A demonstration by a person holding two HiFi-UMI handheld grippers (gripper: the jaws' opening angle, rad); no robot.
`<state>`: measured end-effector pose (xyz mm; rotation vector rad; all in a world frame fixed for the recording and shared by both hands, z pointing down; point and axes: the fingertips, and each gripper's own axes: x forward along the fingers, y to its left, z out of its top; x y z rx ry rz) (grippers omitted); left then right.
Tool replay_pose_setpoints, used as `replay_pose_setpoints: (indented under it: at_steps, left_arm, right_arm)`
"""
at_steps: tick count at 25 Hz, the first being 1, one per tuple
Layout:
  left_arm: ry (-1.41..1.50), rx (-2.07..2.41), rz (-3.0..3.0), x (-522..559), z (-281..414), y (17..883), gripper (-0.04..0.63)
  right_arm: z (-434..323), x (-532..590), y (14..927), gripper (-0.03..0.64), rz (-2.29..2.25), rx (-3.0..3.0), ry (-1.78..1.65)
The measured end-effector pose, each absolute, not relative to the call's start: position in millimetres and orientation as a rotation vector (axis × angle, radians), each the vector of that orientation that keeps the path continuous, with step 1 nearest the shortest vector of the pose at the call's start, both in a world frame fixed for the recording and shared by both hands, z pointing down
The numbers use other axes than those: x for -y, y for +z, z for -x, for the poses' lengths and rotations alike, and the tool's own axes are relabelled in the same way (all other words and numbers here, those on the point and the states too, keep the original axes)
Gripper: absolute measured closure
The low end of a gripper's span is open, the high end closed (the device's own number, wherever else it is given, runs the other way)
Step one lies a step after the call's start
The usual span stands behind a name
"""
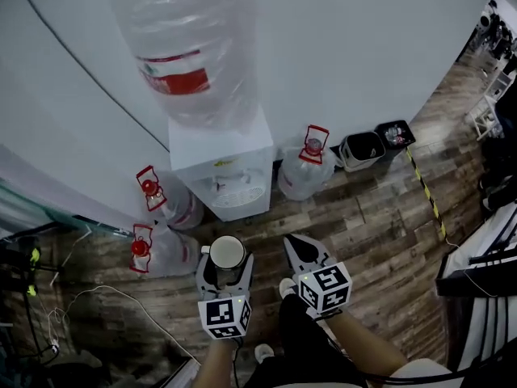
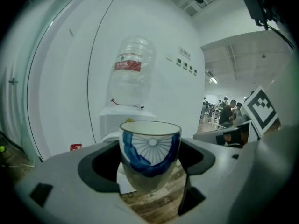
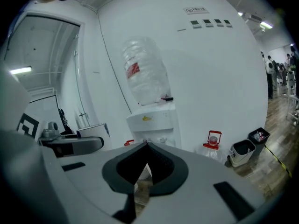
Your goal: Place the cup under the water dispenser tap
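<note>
Closest to me, the left gripper (image 1: 225, 269) has its jaws spread about a cup's width and clamped on either side of the cup (image 2: 150, 153). It's sitting upright in the grip, rim up. It's a pale ceramic mug with a thin dark line round the rim. On the side facing the camera there's a blue brushed band curling around a fan or wheel of fine radiating lines. From the head view I can just make out a small handle sticking out on the left.

The right gripper (image 1: 295, 242) is just beside it, jaws pinched together at the tips with nothing between them.

The cup hangs over the wood floor (image 1: 380, 225), in front of the white water dispenser (image 1: 222, 168) and not under the tap. The dispenser has a big clear bottle (image 1: 190, 47) with a red label upended on top. Spare jugs (image 1: 307, 172) with red handles stand on both sides of it, and two small bins (image 1: 362, 148) sit further right along the white wall (image 1: 363, 47).
</note>
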<state>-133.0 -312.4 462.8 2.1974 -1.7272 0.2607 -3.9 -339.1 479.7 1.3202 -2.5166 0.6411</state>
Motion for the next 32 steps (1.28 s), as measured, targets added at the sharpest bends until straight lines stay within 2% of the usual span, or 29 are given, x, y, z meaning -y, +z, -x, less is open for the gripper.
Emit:
replay_pose_setpoints:
  at_steps: [17, 32]
  left_arm:
    - [0.303, 1.721, -2.165, 425, 123, 666, 0.186]
    - [0.335, 1.841, -2.12, 511, 112, 769, 0.186]
  right_arm:
    - [-3, 442, 685, 0.595, -1.345, 2.505, 0.656]
    - [-6, 492, 752, 0.595, -1.417, 2.506, 0.667]
